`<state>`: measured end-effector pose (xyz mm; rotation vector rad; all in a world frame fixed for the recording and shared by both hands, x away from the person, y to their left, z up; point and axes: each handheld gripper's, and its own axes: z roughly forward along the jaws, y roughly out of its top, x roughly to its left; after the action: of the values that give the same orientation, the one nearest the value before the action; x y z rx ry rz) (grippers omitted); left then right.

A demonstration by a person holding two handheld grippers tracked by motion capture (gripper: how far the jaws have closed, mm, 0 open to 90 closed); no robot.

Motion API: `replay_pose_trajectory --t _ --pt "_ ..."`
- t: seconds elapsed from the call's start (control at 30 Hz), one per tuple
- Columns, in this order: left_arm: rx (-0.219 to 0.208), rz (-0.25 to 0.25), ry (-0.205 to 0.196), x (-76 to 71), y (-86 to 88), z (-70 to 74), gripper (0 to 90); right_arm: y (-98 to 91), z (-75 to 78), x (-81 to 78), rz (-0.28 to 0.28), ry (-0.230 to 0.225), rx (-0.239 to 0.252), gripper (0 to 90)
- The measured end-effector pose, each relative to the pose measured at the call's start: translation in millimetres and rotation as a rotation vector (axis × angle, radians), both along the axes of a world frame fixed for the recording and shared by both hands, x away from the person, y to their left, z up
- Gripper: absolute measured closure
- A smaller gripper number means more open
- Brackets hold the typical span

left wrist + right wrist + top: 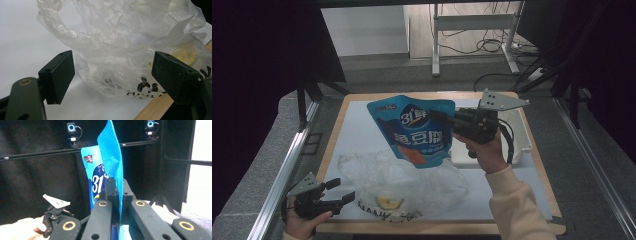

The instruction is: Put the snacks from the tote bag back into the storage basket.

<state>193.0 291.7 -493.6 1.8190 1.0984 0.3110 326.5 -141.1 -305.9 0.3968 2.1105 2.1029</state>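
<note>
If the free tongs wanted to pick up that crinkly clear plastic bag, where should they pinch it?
Probably the raised, bunched upper folds of the clear plastic bag, coming from the left tongs' near-left side. The film stands up there, while the bottom lies flat on the table.

The high view looks forward and down over the white-covered wooden worktop (362,125). The left gripper view sits low and close before the crumpled clear plastic bag (120,50), also seen from above (397,180). The right gripper view faces level, sharing the blue printed snack pouch (110,157) with the high view (414,127).
</note>
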Motion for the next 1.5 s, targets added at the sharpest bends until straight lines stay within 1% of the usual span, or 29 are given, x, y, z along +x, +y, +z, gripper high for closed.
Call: replay_pose_trajectory --t 0.3,0.4,0.43,0.47,0.53,0.67,0.73,0.87,0.97,1.13,1.17,1.2,1.3,1.5 --pt "0.002 0.0 0.001 0.2 0.9 -0.1 18.6 -26.9 5.4 13.4 -0.065 -0.006 0.006 89.0" --pt "0.001 0.0 0.001 0.2 1.0 -0.1 18.7 -35.7 7.8 19.2 -0.087 -0.007 -0.001 89.0" --pt "0.001 0.0 0.001 0.2 1.0 -0.1 18.6 -35.7 7.8 19.2 -0.087 -0.007 -0.001 89.0" --pt "0.001 0.001 0.001 0.5 1.1 -0.3 18.7 -41.6 8.5 23.2 -0.103 -0.011 -0.006 89.0" --pt "0.002 0.002 0.002 0.5 1.3 -0.3 18.6 -46.8 8.4 26.8 -0.116 -0.009 -0.006 89.0" --pt "0.0 0.005 0.003 0.4 1.5 -0.2 18.6 -60.6 8.2 34.4 -0.149 -0.004 0.005 89.0" --pt "0.0 0.005 0.003 0.6 1.3 -0.4 18.6 -66.8 8.1 38.5 -0.163 -0.004 0.019 89.0" --pt "0.003 0.004 0.003 0.9 1.2 -0.6 18.7 -77.7 7.6 47.5 -0.187 -0.002 0.02 89.0" --pt "0.004 0.005 0.003 0.9 1.4 -0.6 18.7 -85.0 6.4 54.4 -0.203 -0.001 0.004 88.9" --pt "0.006 0.006 0.005 1.2 1.8 -1.2 18.7 -98.3 2.5 68.5 -0.235 0.015 0.001 88.9" --pt "0.006 0.006 0.005 1.2 1.8 -1.2 18.7 -98.3 2.5 68.5 -0.235 0.015 0.001 88.9" --pt "0.006 0.007 0.005 1.3 1.9 -1.1 18.7 -103.5 0.2 74.4 -0.25 0.02 -0.011 88.9" --pt "0.007 0.009 0.005 1.4 2.3 -1.2 18.7 -107.8 -3.6 82.0 -0.266 0.021 -0.02 88.9" --pt "0.009 0.01 0.004 1.4 2.5 -1.4 18.7 -113.5 -15.7 99.2 -0.283 0.048 -0.041 88.9"
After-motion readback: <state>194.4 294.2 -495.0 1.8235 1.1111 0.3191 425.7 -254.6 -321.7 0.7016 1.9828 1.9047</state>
